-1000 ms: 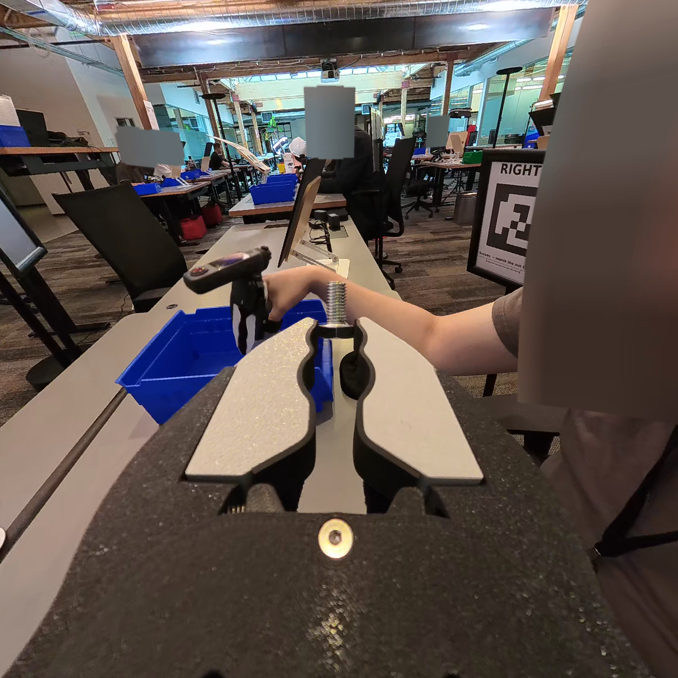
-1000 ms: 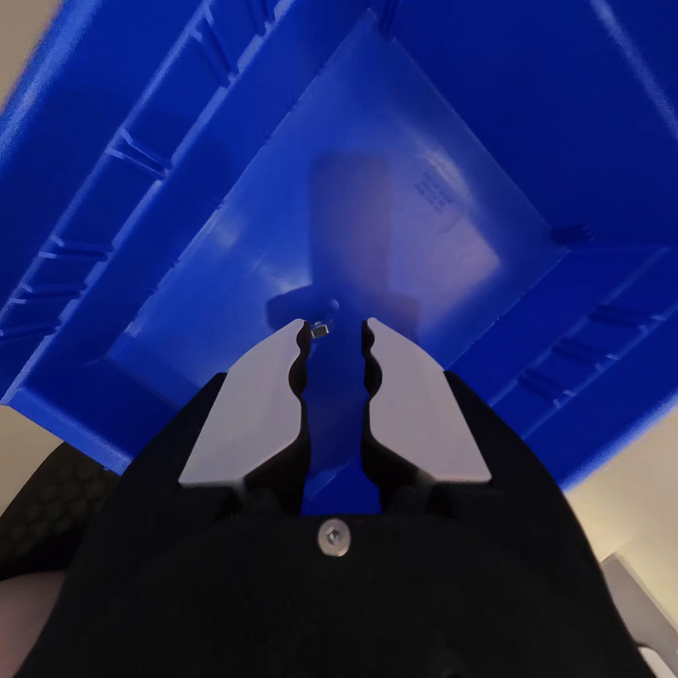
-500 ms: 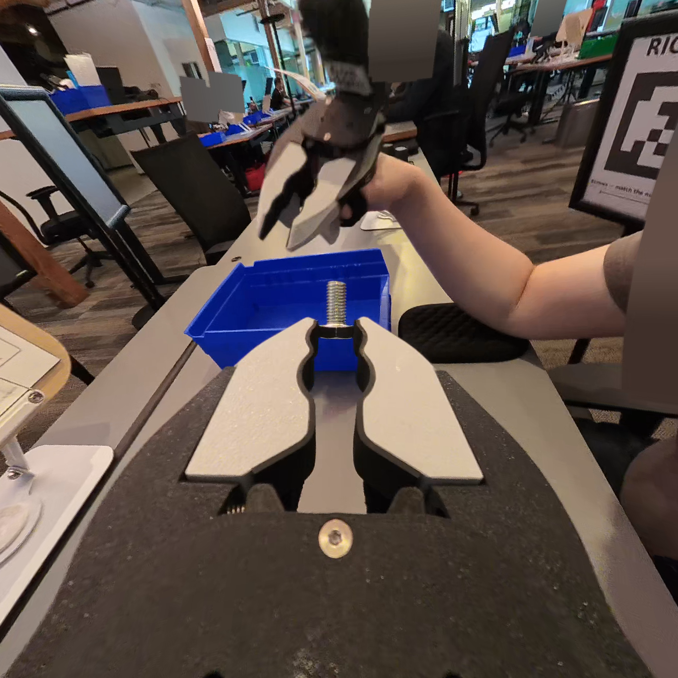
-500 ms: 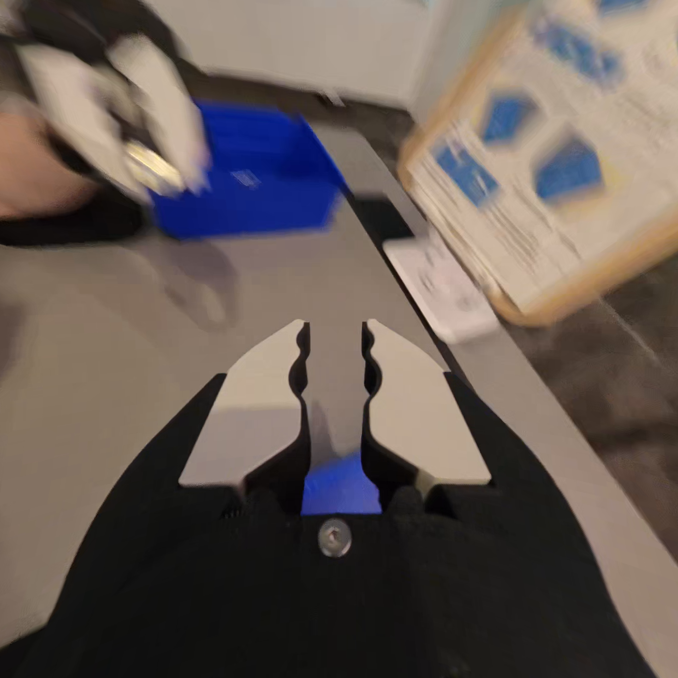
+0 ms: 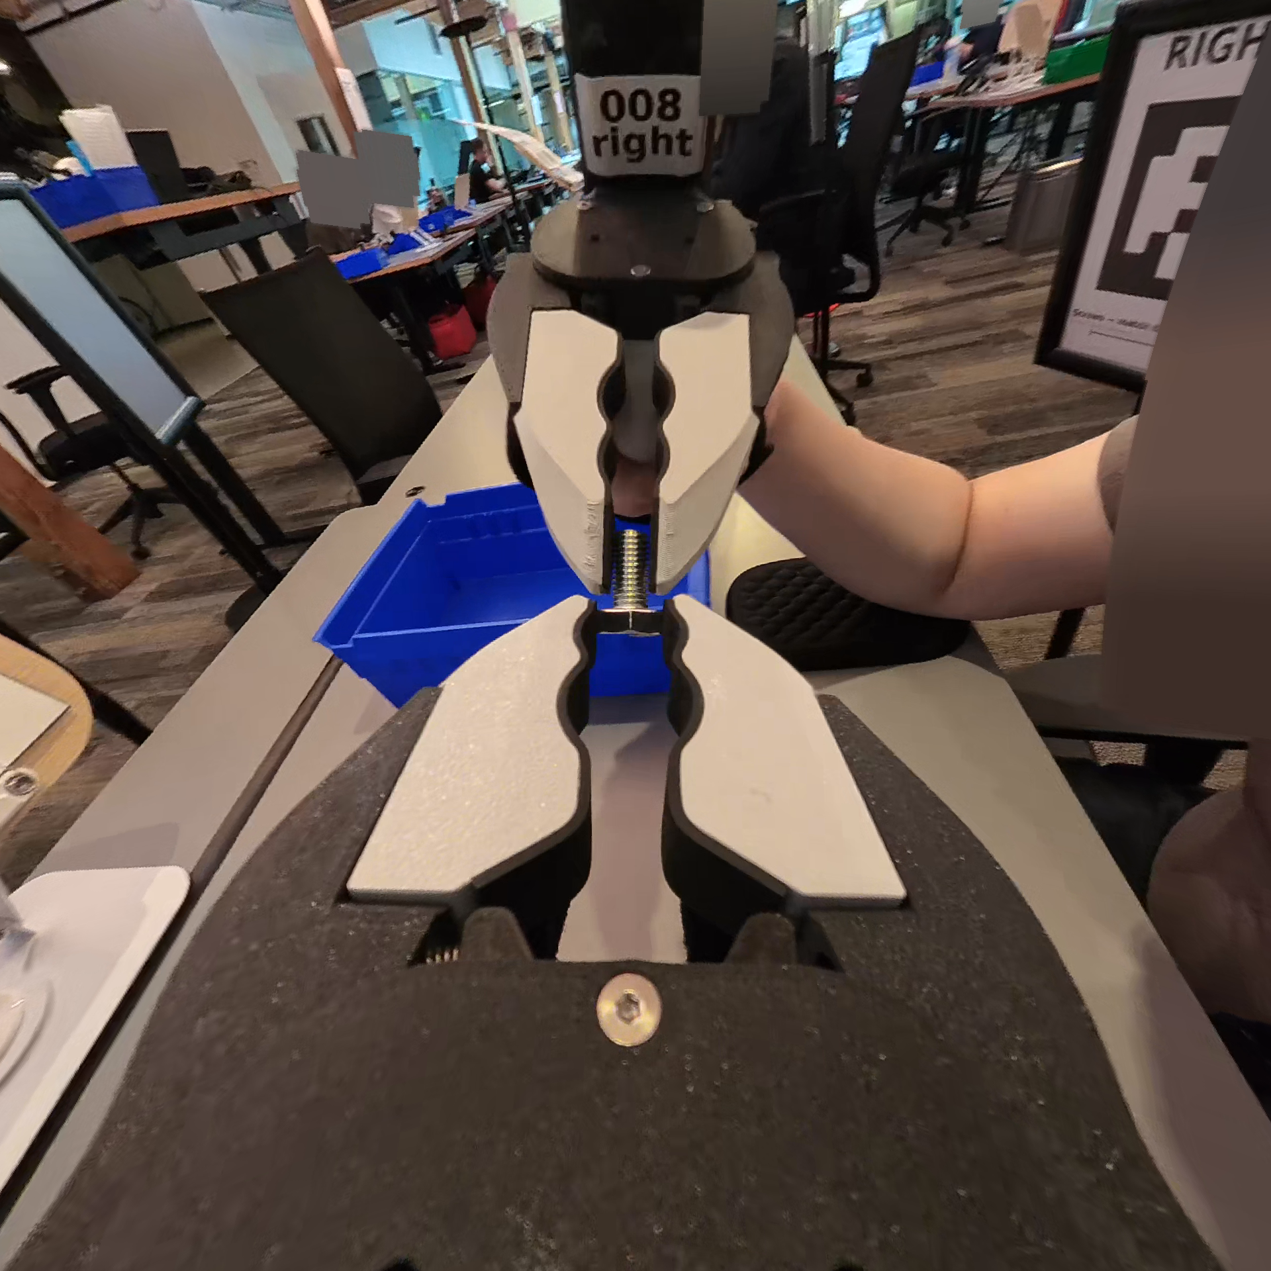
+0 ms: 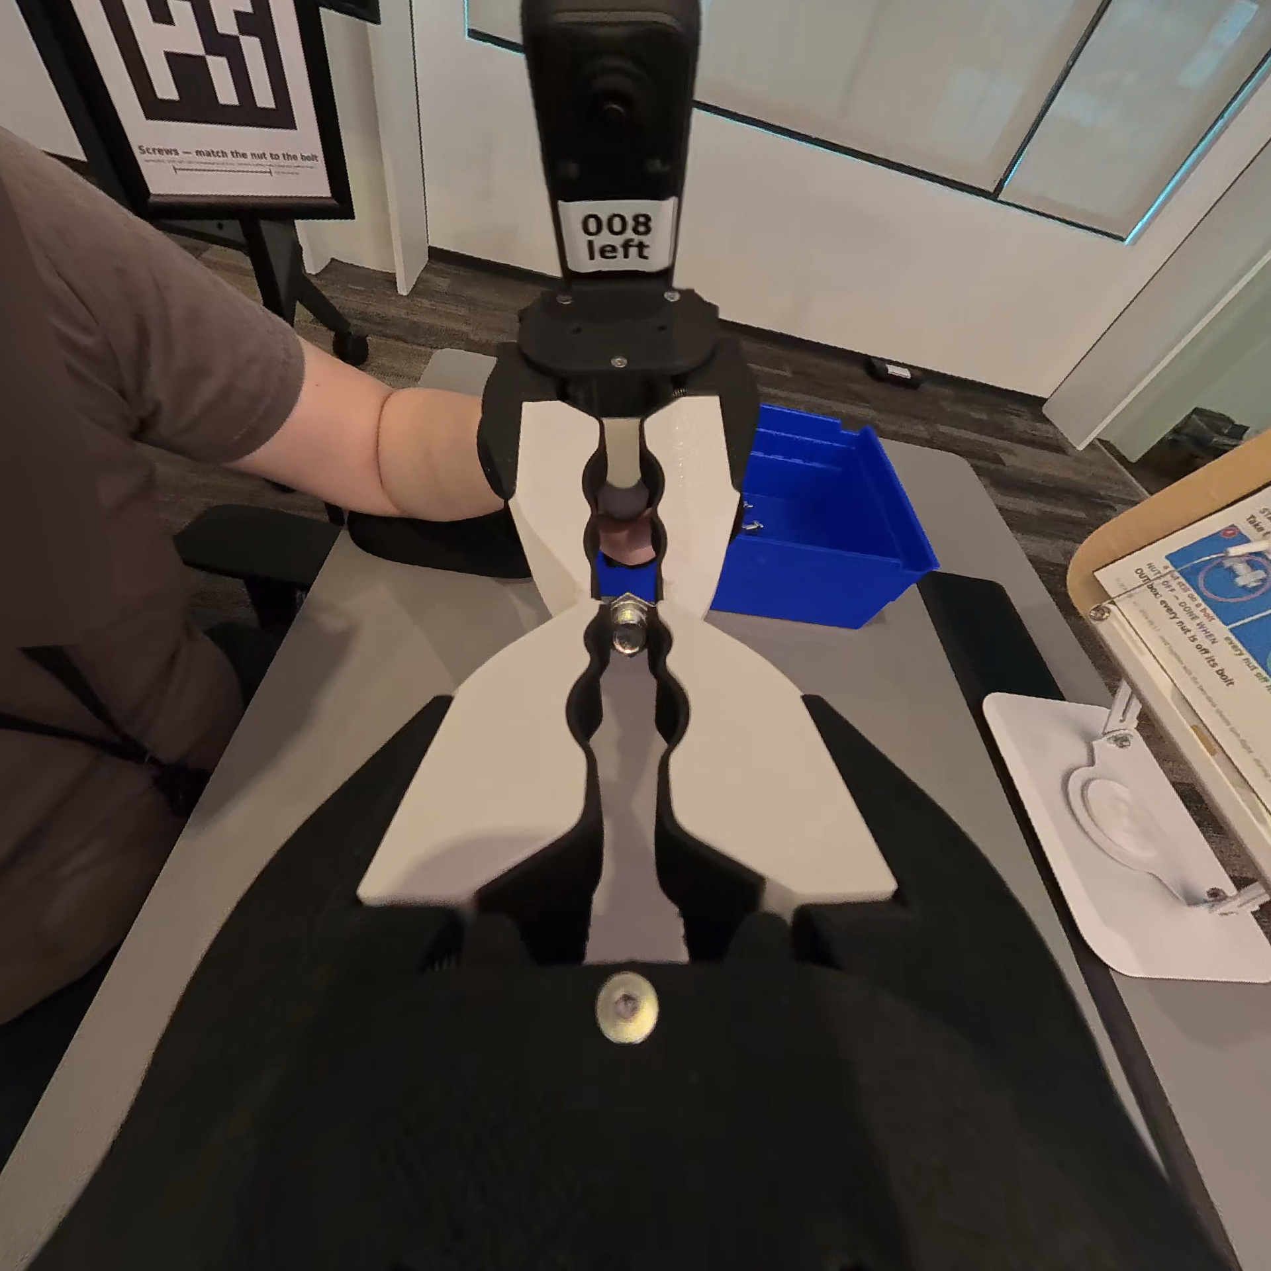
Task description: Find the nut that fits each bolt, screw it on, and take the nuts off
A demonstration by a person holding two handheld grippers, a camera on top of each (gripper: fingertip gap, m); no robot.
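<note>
My left gripper [image 5: 629, 612] is shut on the hex head of a silver bolt [image 5: 629, 564] and holds it above the grey table, its threaded shaft pointing away. My right gripper [image 5: 629, 584] faces it from the far side, with its fingers closed around the shaft. In the right wrist view my right gripper [image 6: 627, 619] meets the left gripper [image 6: 627, 595] tip to tip, with the bolt [image 6: 627, 639] end-on between my fingers. No nut shows on the bolt. A blue bin [image 5: 413, 653] sits behind, and small nuts [image 6: 751, 526] lie in this bin [image 6: 811, 584].
A black wrist pad [image 5: 846, 619] lies to the right of the bin. The person's arm [image 5: 928, 523] reaches across it. An instruction board [image 6: 1183, 619] on a white base [image 6: 1100, 825] stands at the table's edge. A framed marker sign [image 5: 1169, 206] stands beside the table. Less than 4 cm separates the two grippers' tips.
My right gripper came up out of the blue bin, swung round to face the left gripper and closed around the bolt's shaft. The left gripper still holds the bolt head.
</note>
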